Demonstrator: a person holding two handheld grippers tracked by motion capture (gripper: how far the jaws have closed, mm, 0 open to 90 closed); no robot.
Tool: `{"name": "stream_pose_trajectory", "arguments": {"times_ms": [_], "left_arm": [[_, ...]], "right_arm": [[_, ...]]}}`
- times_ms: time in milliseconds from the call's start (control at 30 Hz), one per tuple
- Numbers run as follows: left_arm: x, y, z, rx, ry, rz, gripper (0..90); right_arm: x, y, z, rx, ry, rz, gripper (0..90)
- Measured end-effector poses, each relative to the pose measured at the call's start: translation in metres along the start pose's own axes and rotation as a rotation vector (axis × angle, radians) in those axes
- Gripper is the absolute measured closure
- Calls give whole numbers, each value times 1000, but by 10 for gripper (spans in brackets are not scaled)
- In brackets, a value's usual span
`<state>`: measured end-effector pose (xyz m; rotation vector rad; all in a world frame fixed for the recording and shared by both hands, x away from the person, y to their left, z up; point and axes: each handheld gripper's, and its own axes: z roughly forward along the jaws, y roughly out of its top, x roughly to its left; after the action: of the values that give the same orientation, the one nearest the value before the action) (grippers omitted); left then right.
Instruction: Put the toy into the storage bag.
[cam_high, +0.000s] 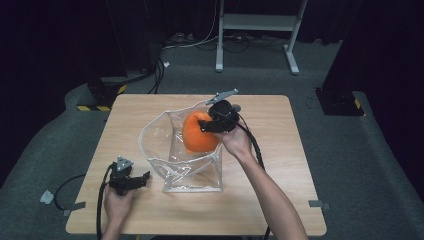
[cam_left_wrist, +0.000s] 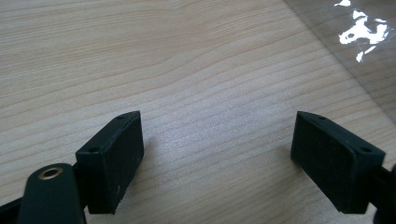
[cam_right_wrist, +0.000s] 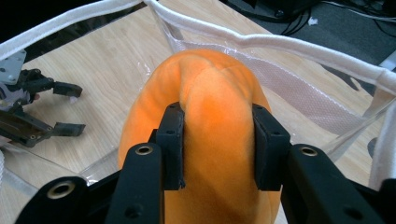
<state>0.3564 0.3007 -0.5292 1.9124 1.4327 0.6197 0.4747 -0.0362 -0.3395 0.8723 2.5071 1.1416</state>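
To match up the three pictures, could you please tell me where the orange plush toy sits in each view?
High view: the orange plush toy is at centre, inside the clear plastic bag.
Left gripper view: the toy is not in this picture.
Right gripper view: centre, pinched in the right claw.
Shared landmark: the light wooden table.

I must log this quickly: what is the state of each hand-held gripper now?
Left hand-held gripper: open, holding nothing, over the table.
Right hand-held gripper: closed on the orange plush toy, above the clear bag.
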Motion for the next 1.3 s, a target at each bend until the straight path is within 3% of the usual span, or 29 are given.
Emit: {"name": "stream_pose_trajectory", "arguments": {"times_ms": [900,1300], "left_arm": [[0,0,0,4,0,5,173],[0,0,0,4,1,6,172]], "right_arm": [[-2,-6,6,65,40,-9,501],[-4,-5,-6,-4,45,4,510]]}}
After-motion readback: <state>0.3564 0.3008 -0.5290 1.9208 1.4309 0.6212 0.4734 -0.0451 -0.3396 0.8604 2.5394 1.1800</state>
